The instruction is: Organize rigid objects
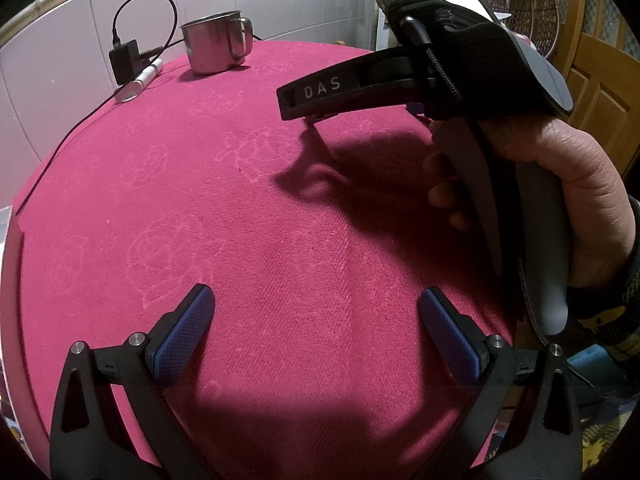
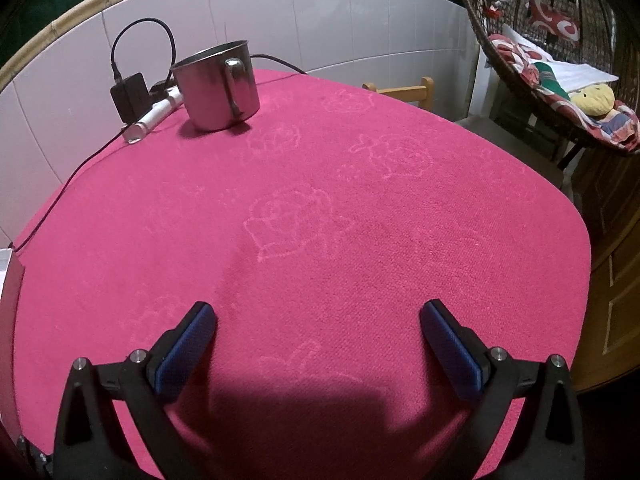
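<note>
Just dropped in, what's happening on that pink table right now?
A person holds a hand-held gripper in each hand above the pink cloth. The left hand-held gripper and right hand-held gripper are both open and empty. The steel mug stands untouched at the far edge, beside a black charger and white tube.

Looks like someone's home. Pink cloth (image 2: 360,240) on the table, white tiled wall (image 2: 320,12) behind it. Wicker chair (image 2: 520,60) with cushions, wooden door (image 1: 600,92).
</note>
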{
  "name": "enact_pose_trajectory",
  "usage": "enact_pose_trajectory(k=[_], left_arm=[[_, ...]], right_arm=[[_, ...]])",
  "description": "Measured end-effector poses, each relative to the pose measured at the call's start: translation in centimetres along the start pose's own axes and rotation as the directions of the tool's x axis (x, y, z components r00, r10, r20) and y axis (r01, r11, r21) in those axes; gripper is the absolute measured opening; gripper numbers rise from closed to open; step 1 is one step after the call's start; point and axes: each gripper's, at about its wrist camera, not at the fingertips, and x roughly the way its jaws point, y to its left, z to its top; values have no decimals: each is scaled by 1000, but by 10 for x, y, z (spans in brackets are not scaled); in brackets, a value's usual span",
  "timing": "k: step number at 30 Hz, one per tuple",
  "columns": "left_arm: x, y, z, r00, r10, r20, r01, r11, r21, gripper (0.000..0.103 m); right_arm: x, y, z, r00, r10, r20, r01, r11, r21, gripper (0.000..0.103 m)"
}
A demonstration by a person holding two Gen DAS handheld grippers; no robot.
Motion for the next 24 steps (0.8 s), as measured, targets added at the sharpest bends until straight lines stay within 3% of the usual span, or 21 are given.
enact_pose_trajectory(k=[24], left_arm=[[1, 2, 2, 1000, 0, 0, 0, 1000, 0, 103]], right_arm=[[2, 2, 0, 1000, -8, -3, 8, 1000, -6, 103]])
